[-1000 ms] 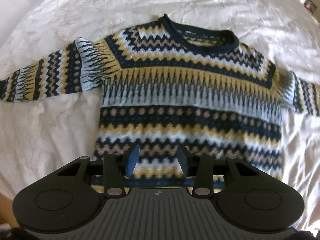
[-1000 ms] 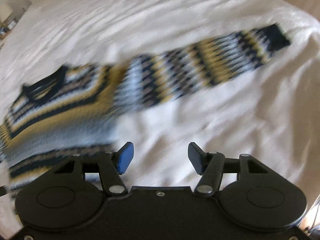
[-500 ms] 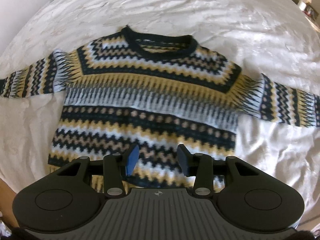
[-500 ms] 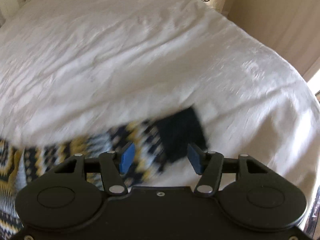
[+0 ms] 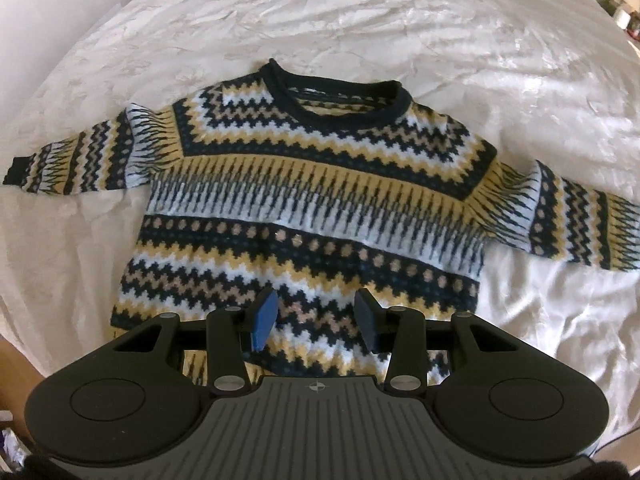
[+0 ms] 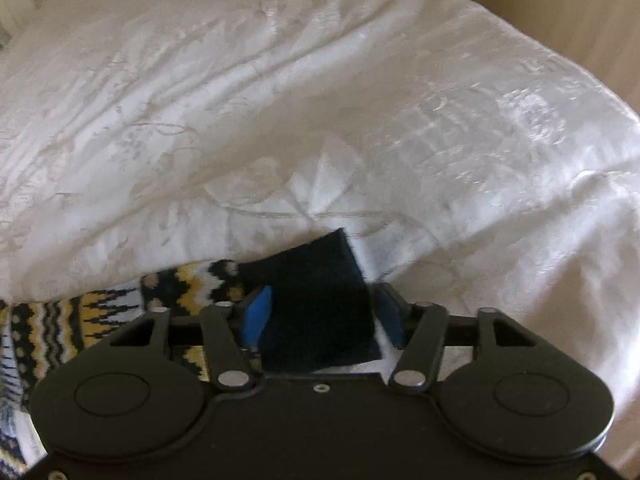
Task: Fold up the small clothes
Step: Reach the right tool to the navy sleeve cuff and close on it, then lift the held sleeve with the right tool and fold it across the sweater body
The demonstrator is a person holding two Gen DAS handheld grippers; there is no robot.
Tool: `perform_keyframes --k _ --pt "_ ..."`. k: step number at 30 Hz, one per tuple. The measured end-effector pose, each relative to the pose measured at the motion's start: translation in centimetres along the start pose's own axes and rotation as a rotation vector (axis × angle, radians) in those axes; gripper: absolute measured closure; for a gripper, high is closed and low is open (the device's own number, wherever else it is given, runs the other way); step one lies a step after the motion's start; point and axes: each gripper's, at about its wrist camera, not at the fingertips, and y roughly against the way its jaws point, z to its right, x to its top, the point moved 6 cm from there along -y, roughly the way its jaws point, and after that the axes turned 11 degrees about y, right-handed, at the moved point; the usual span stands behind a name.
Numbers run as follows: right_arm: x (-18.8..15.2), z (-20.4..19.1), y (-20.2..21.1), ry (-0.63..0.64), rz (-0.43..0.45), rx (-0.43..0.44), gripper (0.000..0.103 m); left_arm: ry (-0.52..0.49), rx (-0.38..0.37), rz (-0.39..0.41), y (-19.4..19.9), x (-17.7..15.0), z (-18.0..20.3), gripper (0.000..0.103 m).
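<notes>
My right gripper (image 6: 322, 316) is spread wide, its fingers straddling the sweater's dark sleeve cuff (image 6: 316, 300) without gripping it. My left gripper (image 5: 316, 320) hangs open over the hem of the patterned sweater (image 5: 312, 208), spread flat on the white bedspread (image 5: 360, 20).

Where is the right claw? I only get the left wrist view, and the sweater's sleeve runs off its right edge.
Observer: The right claw is at the dark cuff that ends that sleeve.
Reviewer: Is it clamped on it?
Observer: No. The jaws stand open, with the cuff lying between them.
Reviewer: What lies beyond the cuff?
Observer: Only white embroidered bedspread, then a beige wall at the upper right.
</notes>
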Motion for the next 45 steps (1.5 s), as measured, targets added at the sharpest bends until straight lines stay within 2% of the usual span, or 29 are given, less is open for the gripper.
perform_keyframes --k 1,3,8,13,19,25,29,36,41,45 --pt "-0.1 -0.1 -0.1 -0.005 -0.005 0.017 0.079 0.001 0.002 0.001 0.0 0.1 -0.2 0.061" --pt "-0.2 -0.4 0.2 -0.017 -0.005 0.053 0.083 0.0 0.001 0.001 0.0 0.2 -0.4 0.062" --pt "0.4 -1.9 3.8 -0.067 0.063 0.105 0.084 -0.02 -0.013 0.001 -0.1 0.4 -1.4 0.061" --pt "2.2 -7.0 9.1 -0.083 0.158 0.169 0.084 -0.034 -0.043 0.001 -0.2 0.9 -3.5 0.062" --pt "4.2 -17.9 15.3 -0.079 0.264 0.304 0.084 -0.058 -0.093 0.017 -1.0 2.3 -8.2 0.062" --pt "5.2 -32.2 19.7 -0.025 0.311 0.419 0.084 -0.105 -0.125 0.029 -2.5 3.9 -14.8 0.061" --pt "5.0 -42.0 19.7 0.05 0.301 0.486 0.084 -0.109 -0.111 0.049 -3.4 5.0 -19.8 0.061" --pt "2.4 -56.3 15.5 0.142 0.193 0.589 0.084 -0.058 -0.082 0.052 -4.7 6.6 -27.1 0.062" --pt "0.1 -64.1 12.0 0.207 0.107 0.575 0.084 0.0 -0.062 0.043 -5.3 7.2 -30.8 0.061" --pt "-2.4 -68.3 10.5 0.249 0.067 0.542 0.084 0.014 -0.056 0.034 -5.7 7.3 -32.2 0.061"
